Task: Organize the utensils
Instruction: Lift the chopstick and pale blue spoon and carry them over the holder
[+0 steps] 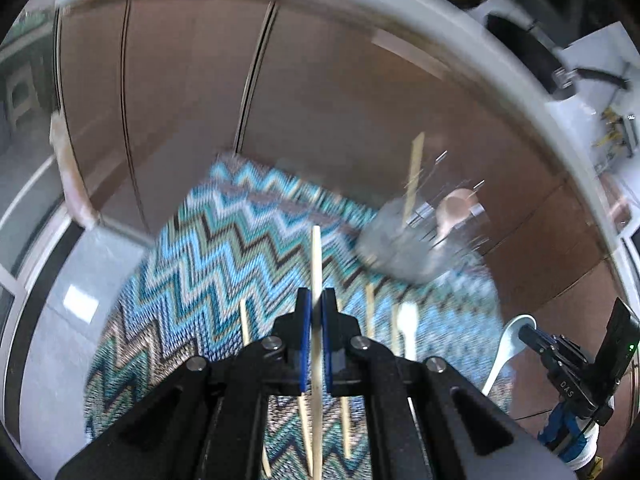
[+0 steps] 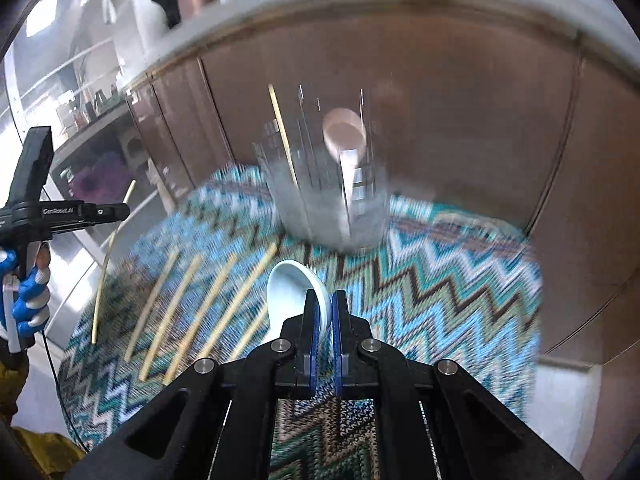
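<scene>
Left wrist view: my left claw (image 1: pixel 316 312) is clamped on a single chopstick (image 1: pixel 316 264), the blue pads pressing it from both sides. The stick runs straight out ahead past the fingertips and back down between the arms of the rig. Below it lies a zigzag mat (image 1: pixel 224 240) in blue, teal and black, with several more chopsticks (image 1: pixel 245 322) lying loose on it (everything is blurred, so I will not count them). Further ahead and to the right stands a clear glass (image 1: pixel 404 248) on the mat's far edge, with one chopstick and a pale spoon standing inside it. At the right edge I see my right claw (image 1: pixel 528 330) pinching the bowl of a white spoon (image 1: pixel 506 344), handle trailing down.

Right wrist view: the right claw (image 2: pixel 325 312) is closed on the rim of the white spoon's (image 2: pixel 292 284) bowl, which sits just ahead and to the left of the fingertips. The glass (image 2: pixel 320 184) stands dead ahead at the mat's (image 2: pixel 440 280) far side, holding an upright chopstick and the pale spoon. The loose chopsticks (image 2: pixel 208 304) lie in a rough row on the mat to the left. Far left, the left claw (image 2: pixel 122 210) holds its chopstick (image 2: pixel 108 256) above the mat's edge. Brown cabinet doors (image 2: pixel 460 120) fill the background.
</scene>
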{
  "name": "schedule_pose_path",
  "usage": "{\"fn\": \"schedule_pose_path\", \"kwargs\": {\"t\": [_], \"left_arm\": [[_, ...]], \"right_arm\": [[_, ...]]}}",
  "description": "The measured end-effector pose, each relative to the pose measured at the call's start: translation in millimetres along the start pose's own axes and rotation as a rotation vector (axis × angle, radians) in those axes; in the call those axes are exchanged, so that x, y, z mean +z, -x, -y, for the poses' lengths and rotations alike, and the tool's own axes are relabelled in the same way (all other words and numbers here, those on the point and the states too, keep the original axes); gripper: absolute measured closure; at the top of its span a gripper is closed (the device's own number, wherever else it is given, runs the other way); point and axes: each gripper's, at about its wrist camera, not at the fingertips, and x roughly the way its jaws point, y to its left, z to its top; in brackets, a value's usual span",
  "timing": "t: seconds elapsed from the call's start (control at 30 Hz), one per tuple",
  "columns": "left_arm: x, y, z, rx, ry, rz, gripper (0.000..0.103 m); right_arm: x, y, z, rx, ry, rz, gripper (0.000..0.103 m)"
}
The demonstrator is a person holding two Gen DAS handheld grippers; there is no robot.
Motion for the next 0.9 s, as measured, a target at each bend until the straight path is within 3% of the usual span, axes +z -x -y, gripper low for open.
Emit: {"fn": "schedule_pose_path", "kwargs": {"t": [0.3, 0.47, 0.6, 0.7, 0.77, 0.9], "left_arm": [[65, 115, 66, -0.069, -0.091, 0.251, 0.099], [110, 143, 94, -0.097, -0.086, 0.382, 0.099], [131, 132, 105, -0.12, -0.06, 0.48, 0.099], [135, 105, 109, -0.143, -0.025, 0.528, 0.099], [137, 79, 111, -0.133, -0.013, 0.575, 0.099], [140, 30, 114, -0.138, 0.021, 0.595, 0.099]], "right_arm": [[69, 105, -31, -0.12, 0.037, 0.22, 0.097], [117, 132, -41, -0.23, 0.052, 0.339, 0.097], [144, 135, -43, -0.309, 0.054, 0.434, 0.097], [149, 112, -40, -0.369, 0.062, 0.493, 0.097], [145, 88, -38, -0.4, 0.077, 0.502, 0.097], [135, 42, -28, -0.447, 0.097, 0.496, 0.097]]}}
